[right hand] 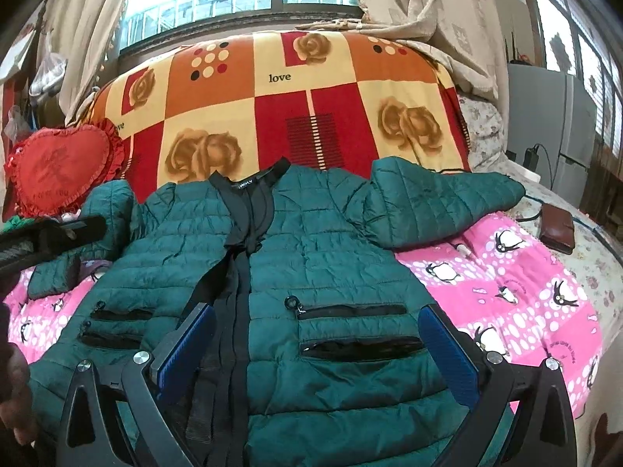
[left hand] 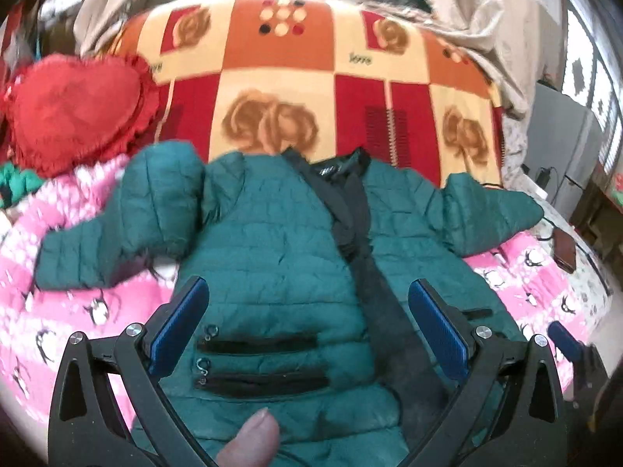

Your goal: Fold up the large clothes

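A dark green quilted jacket (left hand: 268, 241) (right hand: 331, 257) with black zip trim and black pocket zips lies front up on a pink penguin blanket (left hand: 78, 311) (right hand: 518, 295), both sleeves spread out. My left gripper (left hand: 307, 292) hovers open over the jacket's left front, above two pocket zips (left hand: 261, 362). My right gripper (right hand: 317, 321) hangs open over the right front and its pockets (right hand: 358, 330). Neither holds cloth. A thumb (left hand: 249, 439) shows at the bottom of the left wrist view. The left gripper (right hand: 50, 233) appears at the left edge of the right wrist view.
An orange, red and cream rose blanket (left hand: 311, 89) (right hand: 296, 109) rises behind the jacket. A red heart cushion (left hand: 74, 113) (right hand: 58, 167) lies at the left. A brown wallet (right hand: 557, 229) and a charger cable sit right of the sleeve. Curtains and windows stand behind.
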Demonstrator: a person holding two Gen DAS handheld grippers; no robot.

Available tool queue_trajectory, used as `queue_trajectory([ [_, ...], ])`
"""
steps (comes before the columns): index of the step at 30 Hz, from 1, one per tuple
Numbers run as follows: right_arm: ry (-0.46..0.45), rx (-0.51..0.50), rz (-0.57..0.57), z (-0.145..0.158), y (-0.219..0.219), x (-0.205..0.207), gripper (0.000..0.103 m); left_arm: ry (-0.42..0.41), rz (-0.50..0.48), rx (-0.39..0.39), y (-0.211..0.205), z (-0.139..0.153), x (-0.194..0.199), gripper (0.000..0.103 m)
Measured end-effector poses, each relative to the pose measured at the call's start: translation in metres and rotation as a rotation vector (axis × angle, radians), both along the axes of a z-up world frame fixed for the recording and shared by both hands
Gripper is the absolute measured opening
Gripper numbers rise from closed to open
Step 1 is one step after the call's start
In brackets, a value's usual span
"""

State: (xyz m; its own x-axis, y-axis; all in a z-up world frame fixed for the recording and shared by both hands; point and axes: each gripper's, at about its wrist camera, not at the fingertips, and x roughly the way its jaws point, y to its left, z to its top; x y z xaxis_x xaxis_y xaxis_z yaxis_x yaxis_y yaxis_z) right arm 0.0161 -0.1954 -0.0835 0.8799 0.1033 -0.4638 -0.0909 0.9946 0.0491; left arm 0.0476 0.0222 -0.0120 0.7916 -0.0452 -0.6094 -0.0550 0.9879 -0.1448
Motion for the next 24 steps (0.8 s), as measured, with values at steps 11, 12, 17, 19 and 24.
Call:
queue_trajectory([
  [11, 0.007, 0.031, -0.011, -0.001, -0.007, 0.000, 0.103, 0.077, -0.012, -0.017, 0.002, -0.038, -0.003, 0.103],
  [12, 0.004, 0.031, -0.013, 0.000, -0.007, 0.000, 0.103, 0.077, -0.017, -0.018, 0.001, -0.038, -0.005, 0.103],
  [17, -0.003, 0.028, -0.014, 0.001, -0.006, -0.002, 0.103, 0.043, -0.021, -0.001, -0.005, -0.034, -0.011, 0.103],
  [19, -0.002, 0.031, -0.016, 0.001, -0.006, -0.001, 0.103, 0.041, -0.019, -0.003, -0.004, -0.034, -0.011, 0.103],
  [24, -0.008, 0.036, -0.019, 0.002, -0.007, -0.002, 0.103, 0.045, -0.007, -0.008, -0.001, -0.034, -0.010, 0.103],
])
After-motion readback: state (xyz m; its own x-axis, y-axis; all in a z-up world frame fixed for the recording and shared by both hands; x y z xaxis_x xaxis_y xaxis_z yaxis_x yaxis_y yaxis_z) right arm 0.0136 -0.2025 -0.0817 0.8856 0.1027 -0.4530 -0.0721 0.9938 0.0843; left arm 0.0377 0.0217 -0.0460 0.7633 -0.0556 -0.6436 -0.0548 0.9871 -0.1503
